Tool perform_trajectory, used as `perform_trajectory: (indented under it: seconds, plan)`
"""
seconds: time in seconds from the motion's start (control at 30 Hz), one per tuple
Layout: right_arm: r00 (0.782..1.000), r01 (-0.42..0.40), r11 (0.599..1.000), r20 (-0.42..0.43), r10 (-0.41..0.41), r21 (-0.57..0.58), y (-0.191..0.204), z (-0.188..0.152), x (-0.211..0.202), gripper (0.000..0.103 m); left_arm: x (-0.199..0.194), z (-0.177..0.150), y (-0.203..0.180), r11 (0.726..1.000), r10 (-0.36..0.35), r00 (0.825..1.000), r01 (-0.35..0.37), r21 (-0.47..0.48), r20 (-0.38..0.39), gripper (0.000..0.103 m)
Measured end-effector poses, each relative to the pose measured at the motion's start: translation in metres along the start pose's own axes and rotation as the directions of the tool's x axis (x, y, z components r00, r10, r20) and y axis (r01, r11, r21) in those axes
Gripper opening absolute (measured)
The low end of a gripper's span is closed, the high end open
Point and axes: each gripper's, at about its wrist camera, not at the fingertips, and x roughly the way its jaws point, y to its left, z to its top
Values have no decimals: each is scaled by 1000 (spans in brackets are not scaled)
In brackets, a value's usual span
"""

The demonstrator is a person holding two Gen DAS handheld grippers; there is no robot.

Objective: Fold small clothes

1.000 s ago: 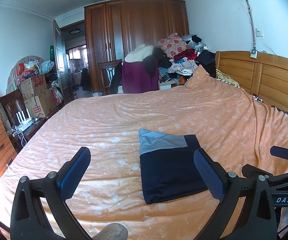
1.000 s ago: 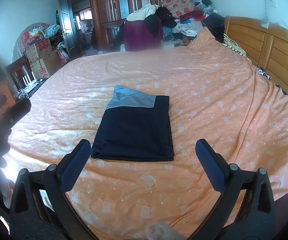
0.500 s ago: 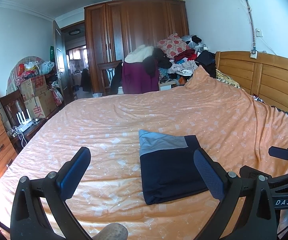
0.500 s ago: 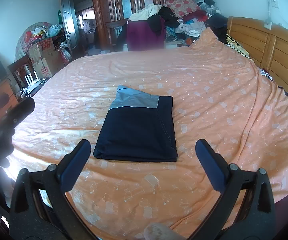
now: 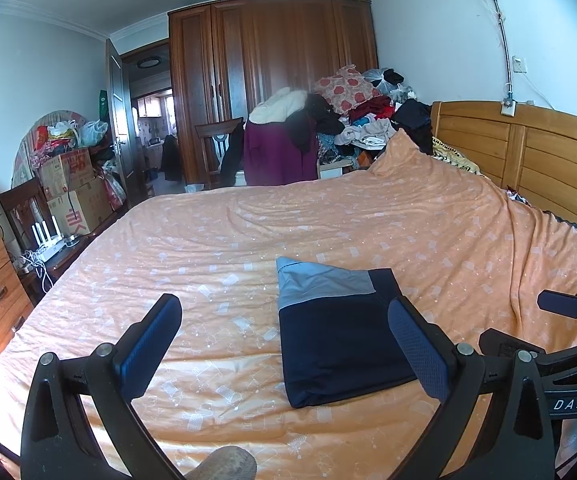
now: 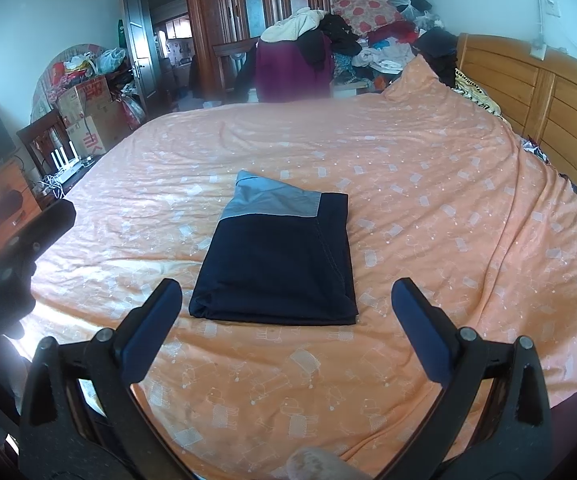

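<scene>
Orange patterned bedding [image 6: 428, 208] covers the whole working surface, a wide bed that fills both wrist views from the near edge to the wooden headboard [image 5: 528, 152]. Nearest the cameras, the left gripper [image 5: 288, 344] and the right gripper [image 6: 286, 320] both hang above the near part of the bed with their blue-padded fingers spread wide and nothing between them; neither touches cloth. In the left wrist view the right gripper's black frame also shows at the far right edge, so the two tools sit side by side. Just beyond the fingertips lies the folded garment [image 6: 276, 264], a dark navy piece with a grey-blue band at its far end, resting flat on the bedding as a neat, squared rectangle with a stitched seam running along its right side. Its edges look aligned and no sleeve or leg trails out, so I judge the folding of this piece to be finished and the grippers released from it. Farther back, at the far end of the bed, a heap of mixed clothes [image 5: 368, 120] is piled over a chair and a stand, in front of a tall brown wardrobe [image 5: 272, 72]. The next move probably calls for either shifting the folded piece aside or fetching another small item; which one cannot be told, since no unfolded garment lies within easy reach on the bed.
</scene>
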Motion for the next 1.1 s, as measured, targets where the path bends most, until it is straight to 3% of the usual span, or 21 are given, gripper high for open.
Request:
perform_trajectory:
  seconds: [0.67,1.1]
  plan:
    - [999,-6,1000,-35,6,4,0,-1,8,103,3,-5,6,1000,-8,1000,7,-7,-19,103]
    - [999,39,999,-33,-39,-9,3,-1,9,103,4,-6,10,1000,-10,1000,9,-19,-26,103]
